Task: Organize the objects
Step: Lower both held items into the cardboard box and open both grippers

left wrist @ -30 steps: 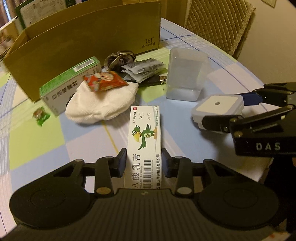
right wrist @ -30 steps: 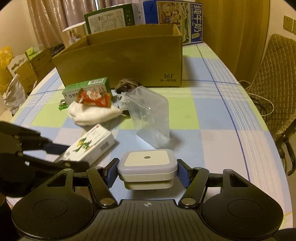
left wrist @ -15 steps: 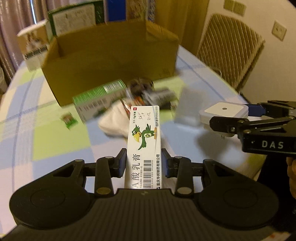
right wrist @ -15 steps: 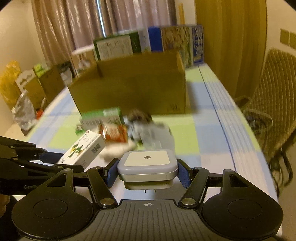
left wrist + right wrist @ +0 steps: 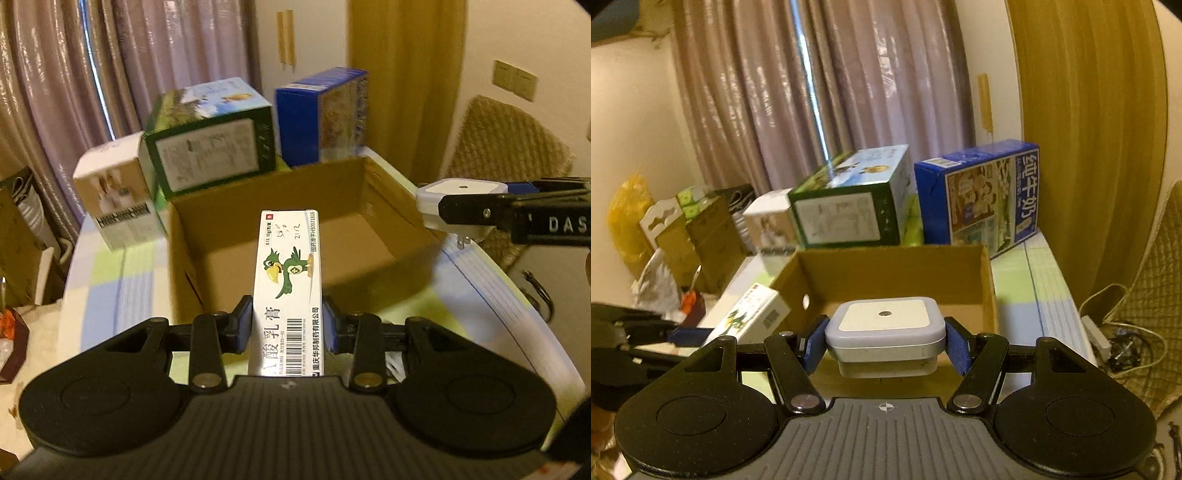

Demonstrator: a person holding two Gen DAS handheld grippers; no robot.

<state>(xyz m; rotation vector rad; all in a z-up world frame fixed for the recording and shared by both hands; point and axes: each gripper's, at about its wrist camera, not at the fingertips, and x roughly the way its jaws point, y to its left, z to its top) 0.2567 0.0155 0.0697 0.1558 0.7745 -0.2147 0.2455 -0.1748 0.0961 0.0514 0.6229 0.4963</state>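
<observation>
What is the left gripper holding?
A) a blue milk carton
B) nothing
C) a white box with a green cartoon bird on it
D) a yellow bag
C: the left gripper is shut on the long white box with a green cartoon bird, held above the open brown cardboard box.

Near end of ointment box (image 5: 288,288) hidden behind left gripper body; carton (image 5: 295,221) floor partly screened by it; green-box (image 5: 846,218) print blurred; handwriting on ointment box illegible
</observation>
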